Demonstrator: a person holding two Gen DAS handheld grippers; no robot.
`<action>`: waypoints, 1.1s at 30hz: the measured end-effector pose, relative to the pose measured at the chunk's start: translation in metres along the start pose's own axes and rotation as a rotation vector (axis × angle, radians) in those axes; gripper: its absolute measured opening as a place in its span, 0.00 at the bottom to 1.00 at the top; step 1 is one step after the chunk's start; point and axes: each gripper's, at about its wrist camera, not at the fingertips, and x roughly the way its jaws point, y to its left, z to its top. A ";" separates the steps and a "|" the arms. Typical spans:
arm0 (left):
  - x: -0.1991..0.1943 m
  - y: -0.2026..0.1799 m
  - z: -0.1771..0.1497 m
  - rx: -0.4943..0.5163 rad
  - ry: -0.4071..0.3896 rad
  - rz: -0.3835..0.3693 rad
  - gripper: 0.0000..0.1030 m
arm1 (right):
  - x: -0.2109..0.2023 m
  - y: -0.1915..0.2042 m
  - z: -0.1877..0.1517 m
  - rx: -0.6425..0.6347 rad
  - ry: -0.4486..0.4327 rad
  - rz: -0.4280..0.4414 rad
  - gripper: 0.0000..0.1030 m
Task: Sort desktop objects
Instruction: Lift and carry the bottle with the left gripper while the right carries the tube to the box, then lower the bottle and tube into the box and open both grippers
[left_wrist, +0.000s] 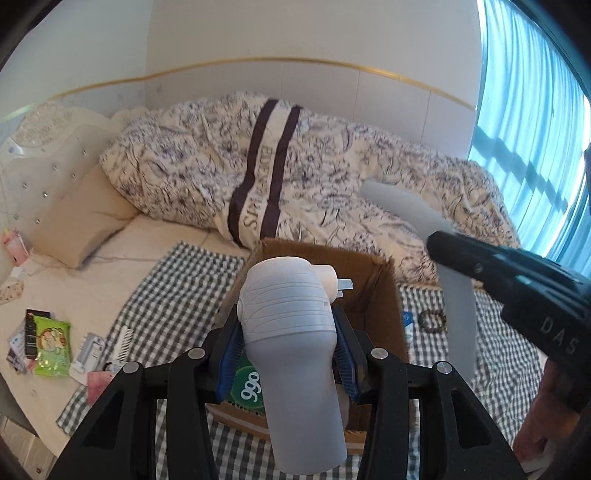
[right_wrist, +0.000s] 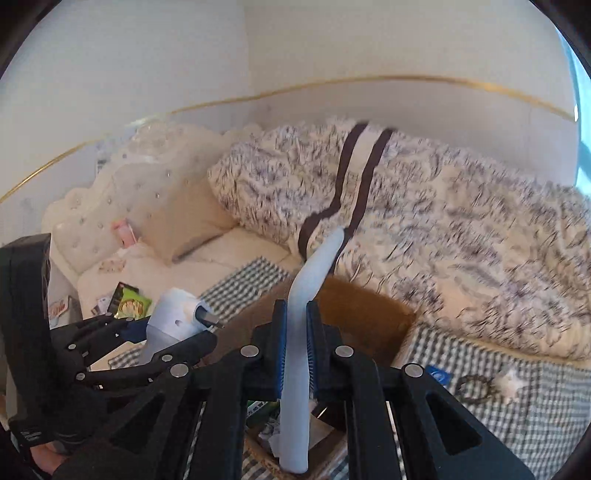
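Desktop objects are partly sorted: the cardboard box on the checked cloth already holds several items, among them a green package marked "999", seen between the left tongs' fingers. Left gripper is clamped on a grey-white appliance body, its blue pads pressed to both sides; the body hangs above the box opening, its nozzle end with a metal tip pointing away from the camera. Right gripper is closed on a pale curved tube-like piece, which runs up between its pads and bends over the box's far rim; its lower end sits low over the box contents. Judged from this, both held items are at the release stage over the box. Still outside the box, on the cloth near its right edge: a dark ring-shaped band, a small white star-shaped item and a blue-labelled object just beside the box wall. Near the cloth's left edge lie a white comb, a green snack packet and other small packets. Farther off, a patterned duvet and a pillow lie on the bed.
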 end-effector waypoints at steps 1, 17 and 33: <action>0.008 0.001 0.000 0.001 0.011 -0.001 0.45 | 0.011 -0.002 -0.002 0.001 0.018 -0.005 0.09; 0.118 0.006 -0.008 0.000 0.145 -0.034 0.45 | 0.130 -0.038 -0.051 0.008 0.258 -0.060 0.17; 0.095 0.000 0.000 -0.023 0.093 -0.033 0.61 | 0.055 -0.070 -0.055 0.122 0.070 -0.148 0.64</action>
